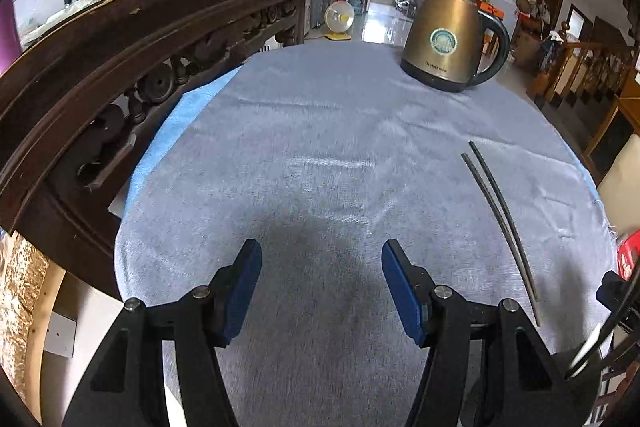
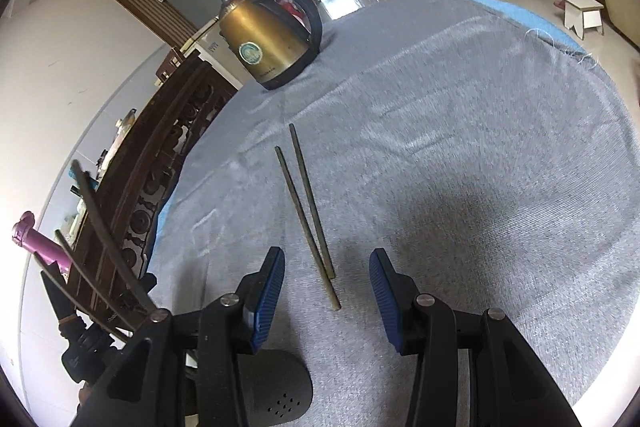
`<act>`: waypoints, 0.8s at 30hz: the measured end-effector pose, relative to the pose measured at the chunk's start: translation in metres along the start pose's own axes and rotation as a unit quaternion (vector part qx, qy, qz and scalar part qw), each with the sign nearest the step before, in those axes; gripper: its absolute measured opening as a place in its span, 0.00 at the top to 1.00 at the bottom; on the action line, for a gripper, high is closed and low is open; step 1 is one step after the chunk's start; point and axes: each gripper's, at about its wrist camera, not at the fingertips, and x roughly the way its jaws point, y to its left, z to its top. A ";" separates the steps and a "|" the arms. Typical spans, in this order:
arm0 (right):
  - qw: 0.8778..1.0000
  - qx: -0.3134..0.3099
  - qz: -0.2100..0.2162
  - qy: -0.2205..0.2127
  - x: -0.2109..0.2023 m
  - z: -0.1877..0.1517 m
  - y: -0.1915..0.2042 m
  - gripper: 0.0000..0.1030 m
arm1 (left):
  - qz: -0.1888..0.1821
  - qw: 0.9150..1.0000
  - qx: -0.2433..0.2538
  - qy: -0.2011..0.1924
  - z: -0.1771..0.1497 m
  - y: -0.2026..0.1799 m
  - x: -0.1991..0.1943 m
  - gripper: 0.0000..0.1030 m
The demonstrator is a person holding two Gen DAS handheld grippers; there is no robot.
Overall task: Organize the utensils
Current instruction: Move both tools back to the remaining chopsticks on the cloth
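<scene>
Though both show chopsticks, only rt view shows holder.

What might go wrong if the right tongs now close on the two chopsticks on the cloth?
1. The chopsticks are thin and lie flat on the cloth; the open right tongs may pinch only one, or catch the fabric.
2. Their near ends are staggered, so one could slip out when lifted.
3. The kettle stands beyond their far ends; a long forward sweep might bump it.

The utensil holder is largely hidden behind the right gripper's fingers and cut by the lower edge. The kettle's label text is too small to be read.
</scene>
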 end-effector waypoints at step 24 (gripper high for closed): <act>0.998 0.035 -0.003 0.042 0.041 0.008 -0.037 0.54 | -0.159 0.979 0.048 0.115 0.063 -0.112 0.119 0.39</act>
